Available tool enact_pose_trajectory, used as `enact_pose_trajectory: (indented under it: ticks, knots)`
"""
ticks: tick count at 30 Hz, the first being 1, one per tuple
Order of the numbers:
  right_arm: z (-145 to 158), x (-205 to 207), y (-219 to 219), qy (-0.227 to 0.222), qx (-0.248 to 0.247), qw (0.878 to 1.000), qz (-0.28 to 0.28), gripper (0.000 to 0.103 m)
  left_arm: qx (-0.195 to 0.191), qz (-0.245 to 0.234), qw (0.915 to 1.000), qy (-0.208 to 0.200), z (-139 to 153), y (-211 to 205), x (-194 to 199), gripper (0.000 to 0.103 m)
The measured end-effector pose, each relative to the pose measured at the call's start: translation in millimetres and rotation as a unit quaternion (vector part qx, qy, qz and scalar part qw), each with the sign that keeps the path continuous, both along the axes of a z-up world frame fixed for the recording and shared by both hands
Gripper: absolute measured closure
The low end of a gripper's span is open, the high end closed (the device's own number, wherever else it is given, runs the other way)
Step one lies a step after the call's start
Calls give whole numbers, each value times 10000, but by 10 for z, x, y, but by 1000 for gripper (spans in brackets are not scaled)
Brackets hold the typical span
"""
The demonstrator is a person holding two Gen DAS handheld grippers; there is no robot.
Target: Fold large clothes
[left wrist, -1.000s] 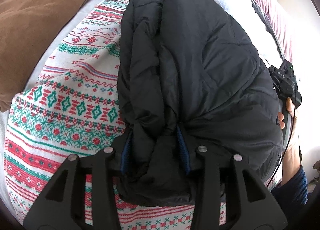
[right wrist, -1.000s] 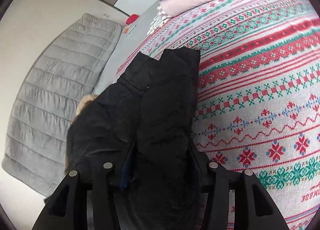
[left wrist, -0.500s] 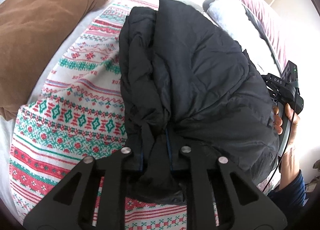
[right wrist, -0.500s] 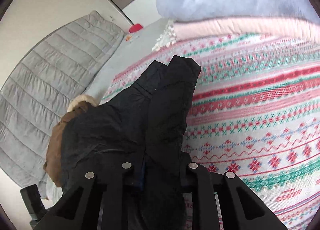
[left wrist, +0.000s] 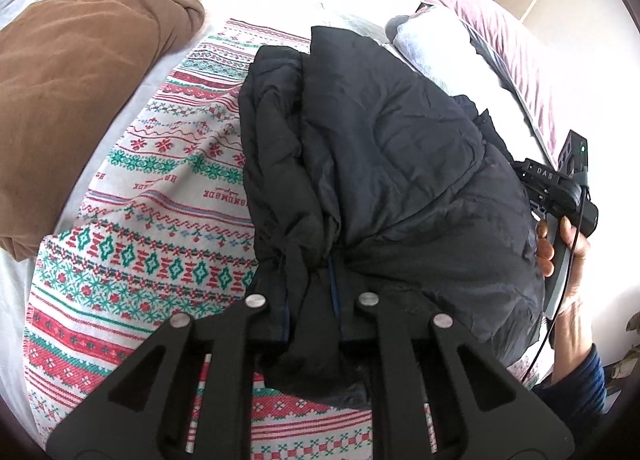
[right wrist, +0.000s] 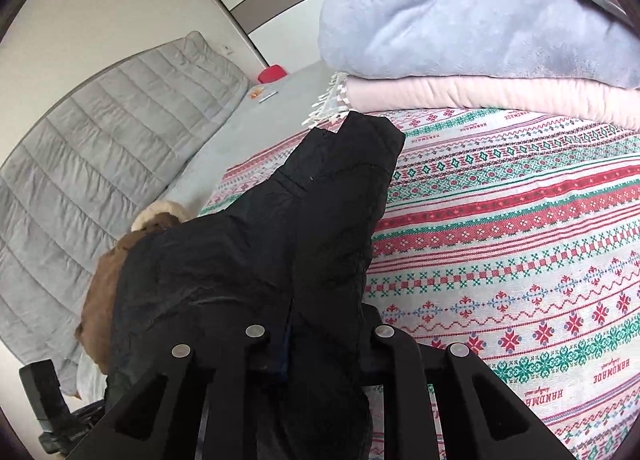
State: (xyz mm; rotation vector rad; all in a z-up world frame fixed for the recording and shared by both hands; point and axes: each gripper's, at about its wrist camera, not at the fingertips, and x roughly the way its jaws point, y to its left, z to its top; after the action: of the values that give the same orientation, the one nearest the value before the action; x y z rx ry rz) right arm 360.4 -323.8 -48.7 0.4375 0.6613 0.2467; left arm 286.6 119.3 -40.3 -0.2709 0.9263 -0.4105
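Folding looks partly done to me: black padded jacket (left wrist: 384,164) lies bunched lengthwise on the patterned blanket (left wrist: 160,228), its near hem pinched narrow in my left tool (left wrist: 310,300) and my right tool (right wrist: 320,334), both just closed onto it. Bringing that hem over toward 12 o'clock remains. Bare blanket spreads at 3 o'clock of the right view; brown garment (left wrist: 72,92) crowds 10 o'clock, stacked blankets (right wrist: 480,44) block 1 o'clock
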Motion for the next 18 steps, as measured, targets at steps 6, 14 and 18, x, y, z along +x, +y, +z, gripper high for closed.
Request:
enact_pose_trajectory:
  ticks: [6, 14, 18]
  knots:
    - [57, -168, -116, -183, 80, 9997, -103, 84, -204, 2, 9997, -147, 113, 40, -50, 88]
    - [-26, -313, -229, -52, 24, 9993, -380, 84, -262, -130, 9995, -151, 135, -28, -36, 88]
    - [-19, -419, -295, -54, -1, 9989, -456, 85, -200, -179, 9996, -86, 118, -78, -21, 88]
